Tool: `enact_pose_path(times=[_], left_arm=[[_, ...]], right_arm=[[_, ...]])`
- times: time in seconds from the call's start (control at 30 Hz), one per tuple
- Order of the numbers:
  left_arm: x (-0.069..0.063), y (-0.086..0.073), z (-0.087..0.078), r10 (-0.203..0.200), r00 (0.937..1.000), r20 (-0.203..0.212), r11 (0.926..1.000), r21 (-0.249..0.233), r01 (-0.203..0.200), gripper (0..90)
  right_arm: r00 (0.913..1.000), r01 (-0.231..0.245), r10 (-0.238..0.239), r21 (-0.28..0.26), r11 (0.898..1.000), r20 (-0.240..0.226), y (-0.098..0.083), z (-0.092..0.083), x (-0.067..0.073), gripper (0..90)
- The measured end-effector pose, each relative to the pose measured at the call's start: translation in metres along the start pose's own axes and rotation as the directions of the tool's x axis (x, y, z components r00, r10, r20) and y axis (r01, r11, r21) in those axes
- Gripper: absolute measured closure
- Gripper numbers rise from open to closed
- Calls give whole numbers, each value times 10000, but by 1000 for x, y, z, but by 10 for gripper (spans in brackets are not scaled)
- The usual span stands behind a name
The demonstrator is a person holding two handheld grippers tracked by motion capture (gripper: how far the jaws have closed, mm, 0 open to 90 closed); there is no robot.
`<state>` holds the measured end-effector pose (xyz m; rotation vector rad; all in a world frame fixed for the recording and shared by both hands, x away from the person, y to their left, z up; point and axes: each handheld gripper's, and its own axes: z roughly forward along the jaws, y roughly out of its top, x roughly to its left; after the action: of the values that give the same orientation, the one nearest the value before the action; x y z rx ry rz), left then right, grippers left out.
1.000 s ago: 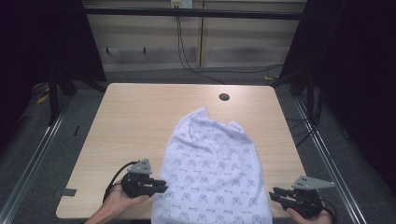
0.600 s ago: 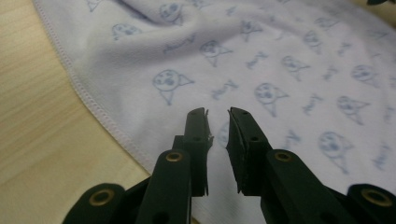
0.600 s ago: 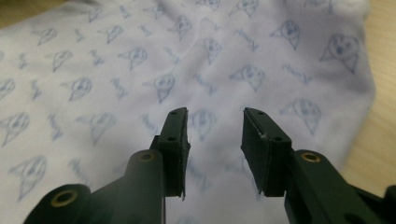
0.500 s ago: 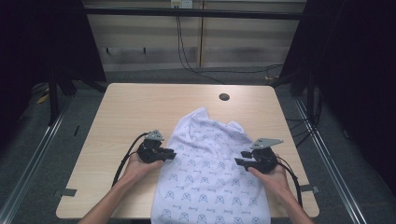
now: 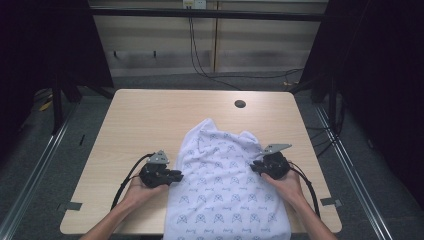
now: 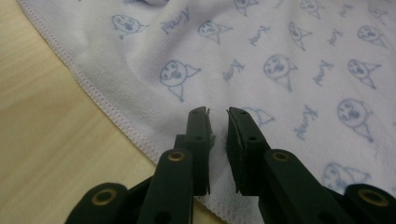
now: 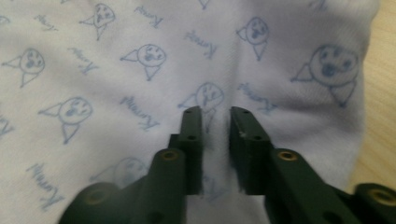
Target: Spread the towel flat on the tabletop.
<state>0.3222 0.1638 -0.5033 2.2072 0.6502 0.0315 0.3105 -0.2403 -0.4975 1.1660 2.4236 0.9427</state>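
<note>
From above, the cloth (image 5: 225, 190) lay on the near middle of the worktop (image 5: 150, 115), hanging over the near edge. Your left claw (image 5: 176, 176) sat at the cloth's left edge, your right claw (image 5: 254, 167) at its right edge.

In the left gripper view, your left claw (image 6: 218, 116) had just been closing; its jaws stood a narrow gap apart over the cloth (image 6: 280, 60) near the hem, gripping nothing.

In the right gripper view, your right claw (image 7: 215, 114) had also just been closing, jaws slightly apart above the cloth (image 7: 116, 60), still released.
</note>
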Motion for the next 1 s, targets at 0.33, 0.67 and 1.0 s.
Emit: enact_pose_path(times=[0.33,0.67,1.0], left_arm=[[-22,-23,-21,-20,9924,1233,9991,423,-32,819],[-52,-31,-32,-284,9769,2117,9955,939,85,650],[17,25,-10,-1109,9933,320,9905,-780,1131,606]], right_arm=[[9972,392,-376,237,9990,-639,-27,-28,32,854],[9870,303,-278,135,9994,-1584,-59,-62,57,718],[9968,-560,445,-1832,9815,-666,-3,-64,9,655]])
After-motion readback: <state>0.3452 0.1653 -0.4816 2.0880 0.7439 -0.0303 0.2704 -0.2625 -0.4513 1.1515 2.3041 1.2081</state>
